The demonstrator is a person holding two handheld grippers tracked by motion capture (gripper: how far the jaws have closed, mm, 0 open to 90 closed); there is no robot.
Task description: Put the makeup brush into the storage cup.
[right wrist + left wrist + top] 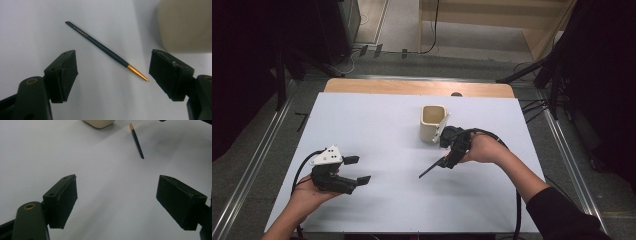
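Dark pencil [100, 45] — flat on table [377, 125], right of centre, between parted right tongs [111, 75], untouched; left tongs [116, 200] apart, empty, near left edge.

One pencil [105, 48], one cup [433, 123], two claws.

Pencil [432, 169] flat on table [377, 130], just in front of cup [433, 122]; right gripper [451, 150] over it, left gripper [354, 170] well left.
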